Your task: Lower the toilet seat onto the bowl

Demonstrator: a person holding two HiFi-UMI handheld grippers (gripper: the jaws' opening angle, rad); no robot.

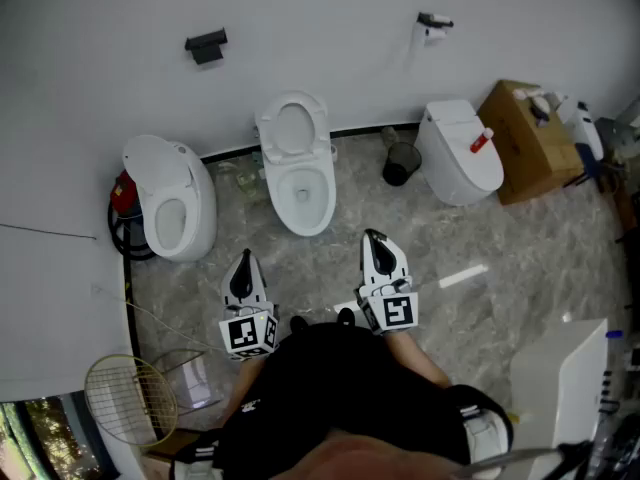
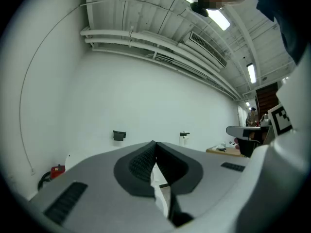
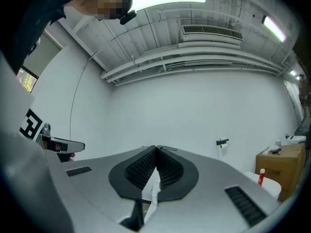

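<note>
In the head view a white toilet (image 1: 303,193) stands against the far wall, its seat (image 1: 292,128) raised upright above the open bowl. My left gripper (image 1: 243,260) and right gripper (image 1: 376,239) hang side by side in front of it, well short of the bowl, both pointing toward it. Both are shut with nothing between the jaws. In the left gripper view the left gripper (image 2: 154,143) has its tips meeting, aimed at the white wall. The right gripper (image 3: 156,148) looks the same in its own view.
A second toilet (image 1: 170,200) stands to the left with a red object (image 1: 123,194) behind it. A closed white toilet (image 1: 459,151), a dark bin (image 1: 400,163) and a cardboard box (image 1: 527,138) lie to the right. A racket (image 1: 128,398) lies lower left.
</note>
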